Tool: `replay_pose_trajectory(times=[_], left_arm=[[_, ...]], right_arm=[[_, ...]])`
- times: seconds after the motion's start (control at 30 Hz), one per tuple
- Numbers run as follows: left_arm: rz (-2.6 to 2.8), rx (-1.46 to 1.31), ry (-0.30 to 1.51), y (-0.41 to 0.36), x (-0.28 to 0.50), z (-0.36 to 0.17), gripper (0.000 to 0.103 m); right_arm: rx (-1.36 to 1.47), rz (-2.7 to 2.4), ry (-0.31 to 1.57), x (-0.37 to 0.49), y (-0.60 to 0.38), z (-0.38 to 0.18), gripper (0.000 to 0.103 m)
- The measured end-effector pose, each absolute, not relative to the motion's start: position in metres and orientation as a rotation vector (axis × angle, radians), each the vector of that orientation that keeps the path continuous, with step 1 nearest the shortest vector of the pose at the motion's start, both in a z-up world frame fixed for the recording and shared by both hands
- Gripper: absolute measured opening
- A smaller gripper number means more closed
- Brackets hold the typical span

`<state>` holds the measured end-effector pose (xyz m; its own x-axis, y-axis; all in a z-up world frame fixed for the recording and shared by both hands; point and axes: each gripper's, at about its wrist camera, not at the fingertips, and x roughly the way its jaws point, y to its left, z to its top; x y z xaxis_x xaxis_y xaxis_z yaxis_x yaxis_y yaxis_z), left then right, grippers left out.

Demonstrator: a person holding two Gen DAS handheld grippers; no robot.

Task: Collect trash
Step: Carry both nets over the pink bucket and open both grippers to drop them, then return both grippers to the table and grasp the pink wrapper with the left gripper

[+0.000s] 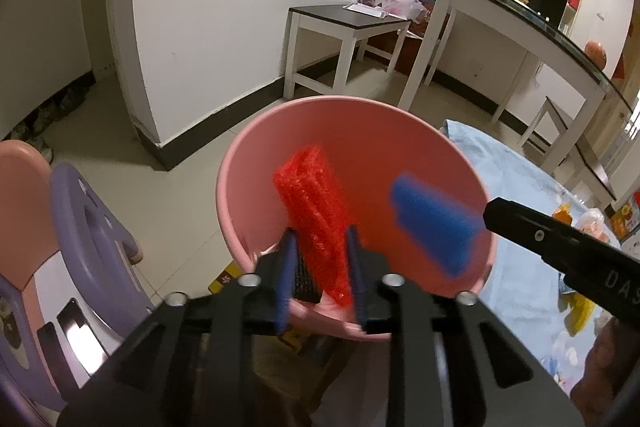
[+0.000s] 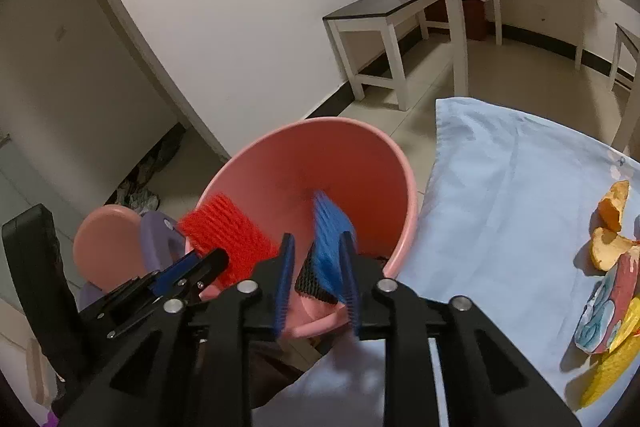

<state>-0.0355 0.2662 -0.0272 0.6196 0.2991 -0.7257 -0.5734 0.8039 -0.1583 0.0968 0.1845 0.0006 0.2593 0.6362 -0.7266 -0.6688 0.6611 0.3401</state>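
Pink bucket (image 1: pixel 400 155): smooth rigid plastic, round, tilted mouth toward cameras, beside blue cloth (image 2: pixel 500 195) at 3 o'clock.

Left gripper (image 1: pixel 320 251): jaws clamped on red foam net (image 1: pixel 310 199), ribbed, soft, feather-light, springy; hangs over bucket mouth.

Right gripper (image 2: pixel 318 259): jaws pinching blue foam net (image 2: pixel 332 227), same mesh texture; squashes easily, best gripped mid-length.

Orange peels (image 2: pixel 612 231) on cloth, 3 o'clock: curled, limp, uncollected.

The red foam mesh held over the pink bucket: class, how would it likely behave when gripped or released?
The red foam mesh looks soft and squashable between the left gripper fingers. It stands unsupported, so probably very light yet springy. Released, it should drop quietly into the pink bucket.
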Motion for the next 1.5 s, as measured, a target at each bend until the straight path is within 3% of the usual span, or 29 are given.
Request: replay_pose_trajectory(times=[0.17,0.47,0.93,1.5], left_arm=[[0.49,-0.419,0.729,0.266,-0.038,-0.022,0.036],[0.415,-0.46,0.678,0.258,-0.039,-0.005,0.037],[0.198,-0.359,0.691,0.184,-0.021,0.012,0.036],[-0.072,-0.249,0.792,0.074,0.038,-0.007,0.037]], right_arm=[[-0.028,0.878,0.954,0.097,0.178,0.003,0.031],[-0.04,0.876,0.889,0.088,0.159,0.02,0.035],[-0.151,0.735,0.782,0.059,0.051,0.032,0.035],[-0.047,0.499,0.781,0.068,-0.091,0.016,0.036]])
